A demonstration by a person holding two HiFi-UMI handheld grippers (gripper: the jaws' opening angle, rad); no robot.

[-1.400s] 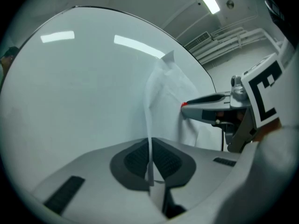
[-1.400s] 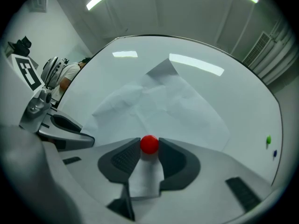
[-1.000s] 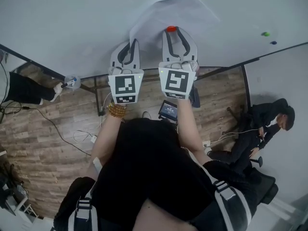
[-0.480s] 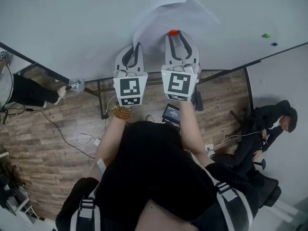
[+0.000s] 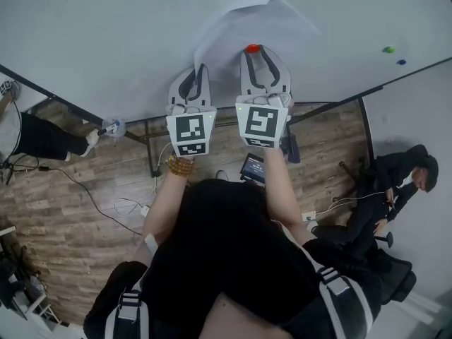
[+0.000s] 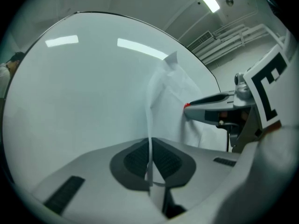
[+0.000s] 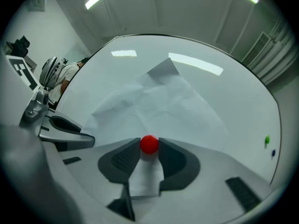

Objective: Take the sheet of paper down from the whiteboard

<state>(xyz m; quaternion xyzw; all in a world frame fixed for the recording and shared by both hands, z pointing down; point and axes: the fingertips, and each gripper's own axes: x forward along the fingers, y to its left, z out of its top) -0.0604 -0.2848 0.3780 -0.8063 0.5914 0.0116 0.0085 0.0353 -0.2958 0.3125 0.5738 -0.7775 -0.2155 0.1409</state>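
Observation:
A creased white sheet of paper point(image 5: 247, 23) lies against the whiteboard point(image 5: 106, 34), with a red round magnet point(image 5: 251, 48) on its lower part. My right gripper point(image 5: 253, 51) is shut on that red magnet point(image 7: 149, 144), which sits between the jaw tips on the paper point(image 7: 159, 101). My left gripper point(image 5: 200, 69) is shut on the sheet's left edge; the paper point(image 6: 174, 90) runs edge-on between its jaws point(image 6: 149, 166). The right gripper point(image 6: 188, 109) shows at the right of the left gripper view, and the left gripper point(image 7: 89, 138) at the left of the right gripper view.
A green magnet point(image 5: 388, 49) and a blue one point(image 5: 401, 62) stick to the board's right part. Below the board are its stand frame point(image 5: 148, 143), a small screen point(image 5: 252, 166), cables, a seated person point(image 5: 395, 182) at right and another person's legs point(image 5: 42, 136) at left.
Both grippers, the paper and the magnet stand as before. The head view has shifted slightly, and the legs at the left edge have moved a little.

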